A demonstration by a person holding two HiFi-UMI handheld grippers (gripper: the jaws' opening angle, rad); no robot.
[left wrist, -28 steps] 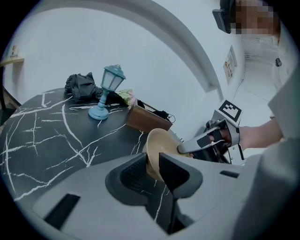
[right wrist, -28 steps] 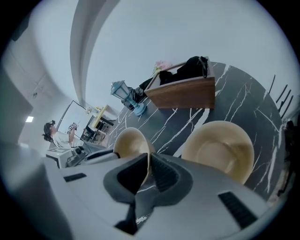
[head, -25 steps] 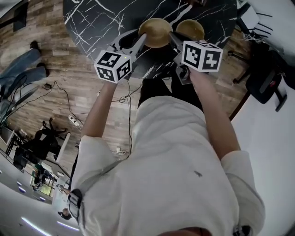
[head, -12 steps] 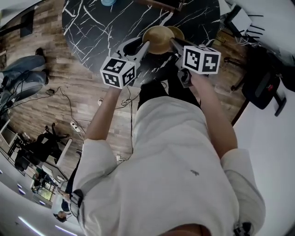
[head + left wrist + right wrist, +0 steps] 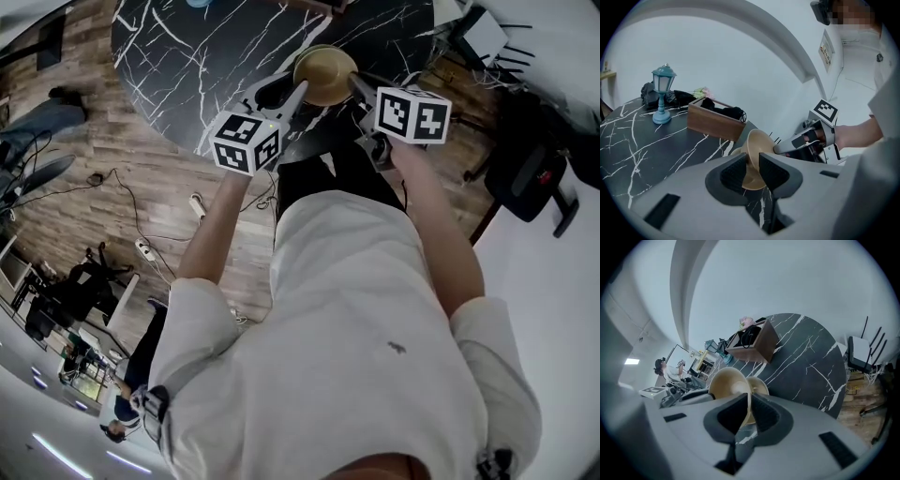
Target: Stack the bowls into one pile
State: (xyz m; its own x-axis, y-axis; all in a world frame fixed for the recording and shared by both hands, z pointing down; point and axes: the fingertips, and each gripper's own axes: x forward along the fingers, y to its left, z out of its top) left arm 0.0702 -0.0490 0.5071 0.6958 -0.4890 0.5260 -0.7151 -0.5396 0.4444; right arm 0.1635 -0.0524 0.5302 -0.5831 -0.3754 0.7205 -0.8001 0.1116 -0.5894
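**Two grippers on one bowl**

Both of your tools grip the same tan bowl [image 5: 325, 75] by its rim, from opposite sides. Your left gripper [image 5: 751, 169] has its pads pressed on the wall at one edge. Your right gripper [image 5: 749, 411] pinches the far edge with its jaws nearly together. You hold the bowl near the close edge of the black marble table [image 5: 197, 56], mouth up. The other bowl [image 5: 761, 384] sits just behind and below it. Whether the two touch, you cannot tell. Farther back stand a wooden box [image 5: 712, 123] and a small blue lantern [image 5: 661, 93].
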